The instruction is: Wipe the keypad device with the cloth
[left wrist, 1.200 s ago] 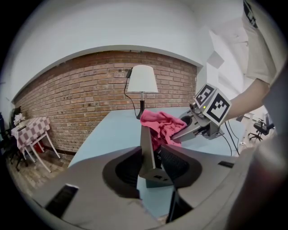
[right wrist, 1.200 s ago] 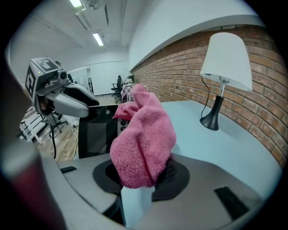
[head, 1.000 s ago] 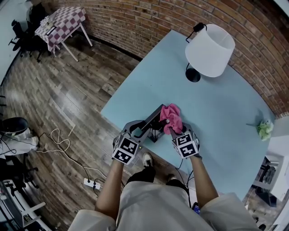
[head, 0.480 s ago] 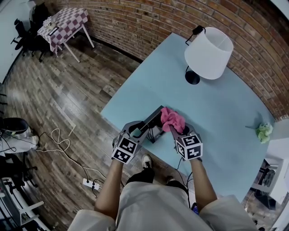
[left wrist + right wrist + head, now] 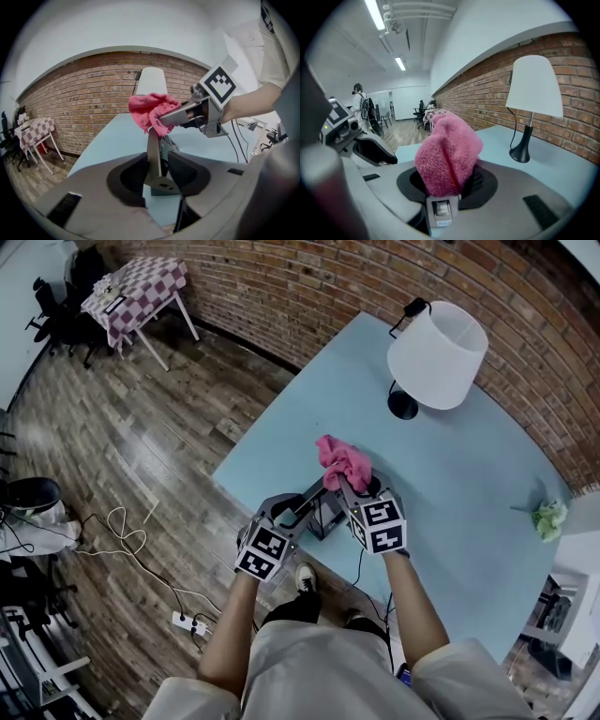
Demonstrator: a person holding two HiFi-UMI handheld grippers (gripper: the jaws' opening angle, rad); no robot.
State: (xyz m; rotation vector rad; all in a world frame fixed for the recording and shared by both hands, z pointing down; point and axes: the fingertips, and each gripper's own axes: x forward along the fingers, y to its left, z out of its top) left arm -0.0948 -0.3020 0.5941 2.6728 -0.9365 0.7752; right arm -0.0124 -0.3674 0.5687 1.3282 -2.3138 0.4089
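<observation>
The keypad device (image 5: 319,509), a dark grey wedge with keys, stands tilted at the near edge of the light-blue table (image 5: 469,474). My left gripper (image 5: 302,510) is shut on its lower part; in the left gripper view the device (image 5: 156,161) rises between the two pads of that gripper (image 5: 159,171). My right gripper (image 5: 339,482) is shut on a bunched pink cloth (image 5: 339,459) held over the device's upper end. The cloth (image 5: 447,157) fills the jaws of the right gripper (image 5: 447,183), with the device's end (image 5: 440,211) just below it.
A white lamp (image 5: 438,343) on a black base (image 5: 403,407) stands at the back of the table. A small green bunch (image 5: 548,515) lies at the right edge. The table's near edge is right by my grippers. A checkered table (image 5: 131,287) stands far left on the wooden floor.
My right gripper has risen and shifted left with the cloth, from the device's right side to above its upper end. The left gripper and the device have kept still.
</observation>
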